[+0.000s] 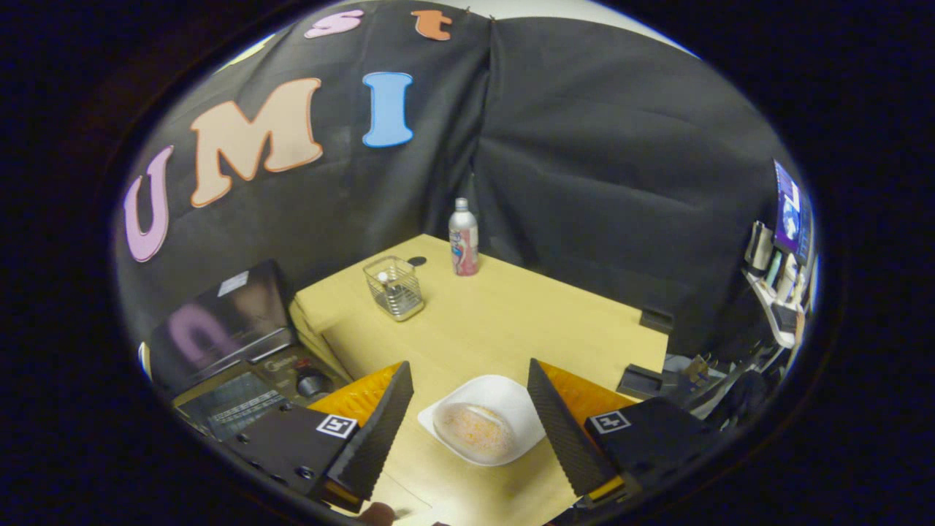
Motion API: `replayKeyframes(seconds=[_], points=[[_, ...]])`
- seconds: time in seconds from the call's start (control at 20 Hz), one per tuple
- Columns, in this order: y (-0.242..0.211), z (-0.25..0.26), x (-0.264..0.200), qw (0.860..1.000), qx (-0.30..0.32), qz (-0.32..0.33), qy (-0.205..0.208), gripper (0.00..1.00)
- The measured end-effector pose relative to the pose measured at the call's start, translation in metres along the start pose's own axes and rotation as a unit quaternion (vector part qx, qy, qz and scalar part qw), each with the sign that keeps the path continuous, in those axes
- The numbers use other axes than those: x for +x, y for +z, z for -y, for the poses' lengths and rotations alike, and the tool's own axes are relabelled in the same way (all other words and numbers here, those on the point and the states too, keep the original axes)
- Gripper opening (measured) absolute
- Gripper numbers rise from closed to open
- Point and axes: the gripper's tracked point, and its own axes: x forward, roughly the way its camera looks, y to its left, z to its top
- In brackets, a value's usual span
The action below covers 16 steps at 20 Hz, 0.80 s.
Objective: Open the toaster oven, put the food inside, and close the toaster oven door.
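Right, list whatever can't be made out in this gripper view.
- Toaster oven: its lower front is hidden behind one finger of the open tongs, so the handle can't be seen.
- Food on the white plate: too blurred to identify.
- Wire basket: contents too small.
- Bottle: label unreadable.

1. The gripper (467, 409) is a two-finger unit; each finger (380, 431) is a wedge-shaped slab tapering to a point, its inner face ribbed with fine ridges.
2. Behind each finger sits a dark, boxy, matte mount block.
3. Each block carries a small square white fiducial tag (337, 425) with a black pattern.
4. The left block shows a few small round screws or holes along its edge.
5. The fingers stand wide apart, nothing pinched.
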Motion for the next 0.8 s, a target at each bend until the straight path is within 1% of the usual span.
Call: replayKeyframes(seconds=[0.2, 0.3, 0.5, 0.65, 0.8], points=[[-0.029, 0.008, 0.021, 0.998, 0.019, -0.049, -0.025, 0.99], [-0.046, 0.009, 0.033, 0.997, 0.013, -0.077, -0.025, 0.99], [-0.071, 0.013, 0.048, 0.993, -0.023, -0.113, -0.020, 0.99], [-0.083, 0.015, 0.057, 0.991, -0.029, -0.133, -0.012, 0.99], [-0.084, 0.012, 0.064, 0.991, -0.018, -0.136, 0.001, 0.99]])
